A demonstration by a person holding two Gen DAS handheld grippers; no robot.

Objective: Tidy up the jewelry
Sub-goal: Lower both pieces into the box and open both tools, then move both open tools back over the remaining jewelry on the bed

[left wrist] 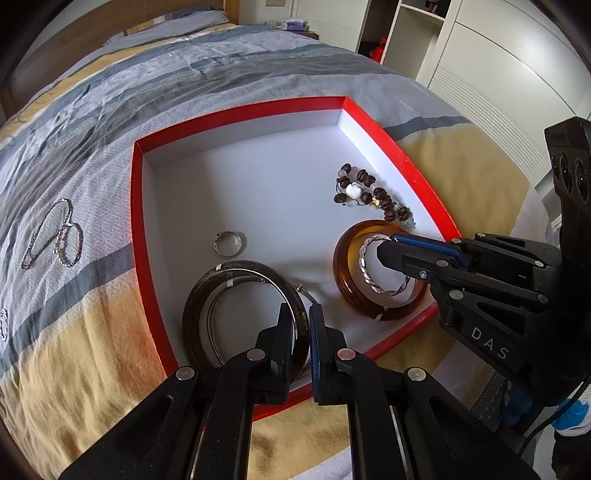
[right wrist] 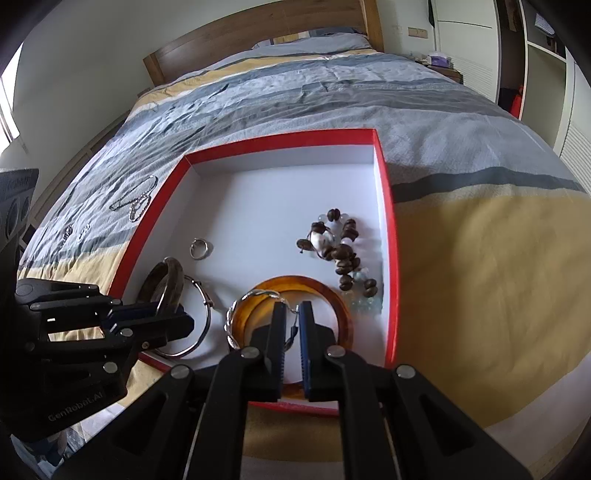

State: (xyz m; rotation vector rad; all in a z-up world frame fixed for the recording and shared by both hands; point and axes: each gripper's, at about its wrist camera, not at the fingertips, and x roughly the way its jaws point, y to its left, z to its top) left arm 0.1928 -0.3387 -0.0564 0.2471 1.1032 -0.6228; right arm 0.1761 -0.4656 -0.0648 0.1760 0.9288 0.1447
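A red box (left wrist: 236, 110) (right wrist: 280, 142) with a white inside lies on the bedspread. In it are a beaded bracelet (left wrist: 369, 195) (right wrist: 340, 251), a silver ring (left wrist: 229, 243) (right wrist: 200, 248), an amber bangle (left wrist: 343, 280) (right wrist: 343, 306), a dark bangle (left wrist: 195, 295) (right wrist: 166, 280) and a thin silver hoop (right wrist: 205, 321). My left gripper (left wrist: 300, 317) (right wrist: 173, 314) is shut on the dark bangle's rim at the box's near left corner. My right gripper (right wrist: 291, 314) (left wrist: 384, 245) is shut on a twisted silver bracelet (left wrist: 364, 266) (right wrist: 231, 321), which hangs inside the amber bangle's ring.
Thin silver chains (left wrist: 55, 236) (right wrist: 136, 201) lie on the bedspread left of the box, with smaller pieces (right wrist: 74, 232) nearer the bed's edge. A wooden headboard (right wrist: 258, 33) stands at the far end. White wardrobes (left wrist: 498, 74) line the right side.
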